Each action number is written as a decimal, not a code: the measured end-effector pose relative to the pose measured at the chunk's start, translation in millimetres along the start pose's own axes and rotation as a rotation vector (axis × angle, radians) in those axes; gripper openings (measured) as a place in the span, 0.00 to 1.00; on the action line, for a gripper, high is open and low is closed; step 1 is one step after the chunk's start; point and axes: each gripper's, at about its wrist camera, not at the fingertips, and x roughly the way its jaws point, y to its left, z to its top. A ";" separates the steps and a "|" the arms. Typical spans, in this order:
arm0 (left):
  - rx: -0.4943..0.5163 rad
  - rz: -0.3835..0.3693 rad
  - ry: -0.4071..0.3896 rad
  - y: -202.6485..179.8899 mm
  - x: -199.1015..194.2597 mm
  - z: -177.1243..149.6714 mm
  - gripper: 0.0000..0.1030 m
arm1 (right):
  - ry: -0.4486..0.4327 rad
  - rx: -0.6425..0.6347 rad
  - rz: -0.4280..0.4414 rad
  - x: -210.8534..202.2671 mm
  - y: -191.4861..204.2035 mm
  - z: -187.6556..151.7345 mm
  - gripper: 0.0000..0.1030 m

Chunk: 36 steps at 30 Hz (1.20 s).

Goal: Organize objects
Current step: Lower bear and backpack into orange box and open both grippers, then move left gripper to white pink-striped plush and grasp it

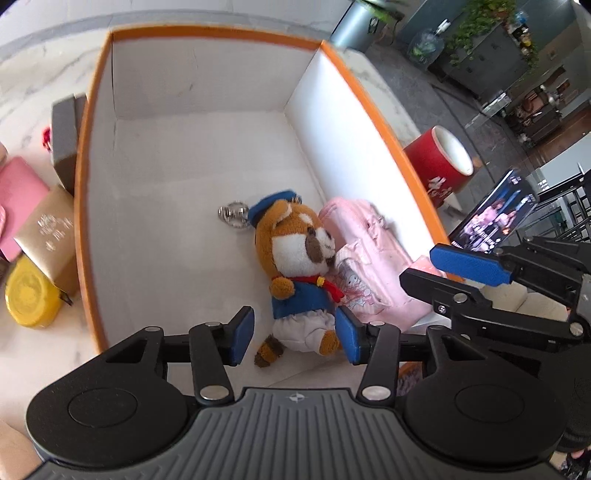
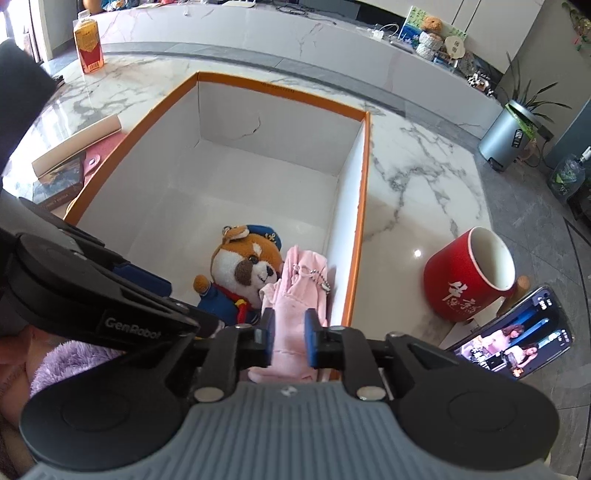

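Plush fox (image 1: pixel 295 273) and pink pouch (image 2: pixel 295 295) boxed; both grippers' fingers (image 1: pixel 243 334) parted, holding nothing; next, fetching bench items

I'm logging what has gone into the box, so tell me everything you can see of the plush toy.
The plush toy is a soft brown-and-white animal with a blue cap, blue jacket, red scarf, white shorts and a ringed tail. A metal key ring lies at its cap. It lies on its back on the floor of the orange-rimmed box, leaning against the pink pouch. No gripper touches it.
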 end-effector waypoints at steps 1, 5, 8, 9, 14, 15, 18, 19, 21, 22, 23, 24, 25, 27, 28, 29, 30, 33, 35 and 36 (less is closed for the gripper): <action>0.013 -0.002 -0.021 -1.4 -7.0 -1.5 0.55 | -0.014 0.000 0.001 -4.9 1.0 0.5 0.30; 0.068 0.014 -0.104 -3.3 -41.3 -10.2 0.53 | -0.082 -0.011 0.001 -28.8 11.2 2.7 0.34; 0.089 0.004 -0.161 2.9 -74.5 -19.2 0.52 | -0.148 -0.011 0.012 -48.5 24.8 5.1 0.34; 0.093 -0.003 -0.178 6.3 -85.5 -22.5 0.52 | -0.170 -0.005 0.022 -53.8 29.7 5.6 0.35; 0.120 0.074 -0.235 32.2 -133.4 -46.9 0.52 | -0.265 0.044 0.163 -71.9 64.4 8.5 0.36; 0.110 0.118 -0.236 40.3 -139.4 -51.7 0.52 | -0.279 0.049 0.197 -73.5 73.4 8.6 0.36; 0.016 0.224 -0.229 73.7 -154.9 -65.4 0.52 | -0.304 0.049 0.279 -73.6 106.2 8.2 0.36; -0.029 0.246 -0.224 86.4 -158.7 -70.0 0.52 | -0.305 0.048 0.303 -70.9 118.0 8.0 0.36; -0.116 0.269 -0.203 110.0 -162.7 -78.9 0.52 | -0.292 0.048 0.348 -62.1 138.1 7.7 0.36; -0.153 0.268 -0.190 121.0 -163.2 -83.0 0.52 | -0.275 0.048 0.372 -55.2 148.7 6.9 0.36; -0.190 0.260 -0.180 130.5 -163.2 -87.5 0.52 | -0.257 0.049 0.389 -48.1 158.4 6.3 0.35; -0.223 0.246 -0.170 139.6 -163.0 -92.3 0.52 | -0.240 0.050 0.401 -41.3 166.8 5.9 0.35; -0.254 0.231 -0.161 146.9 -162.4 -97.4 0.53 | -0.218 0.054 0.415 -31.6 175.0 5.2 0.33; -0.310 0.193 -0.147 158.4 -161.3 -106.6 0.54 | -0.177 0.055 0.429 -17.1 190.2 2.9 0.28; -0.335 0.170 -0.138 162.1 -158.5 -109.1 0.54 | -0.161 0.052 0.425 -10.2 196.5 1.0 0.24; -0.360 0.148 -0.128 165.9 -155.5 -113.4 0.54 | -0.149 0.045 0.416 -4.3 202.1 0.1 0.22; -0.376 0.138 -0.117 168.0 -151.8 -116.0 0.54 | -0.132 0.029 0.406 1.9 207.7 -4.0 0.21; -0.363 0.163 -0.087 164.5 -143.6 -117.1 0.57 | -0.086 -0.013 0.382 16.7 216.2 -12.7 0.20; -0.344 0.169 -0.064 162.0 -138.5 -114.1 0.65 | -0.055 -0.025 0.375 25.9 218.3 -16.6 0.20; -0.330 0.169 -0.050 160.7 -135.1 -112.4 0.70 | -0.041 -0.025 0.378 29.7 219.0 -18.1 0.20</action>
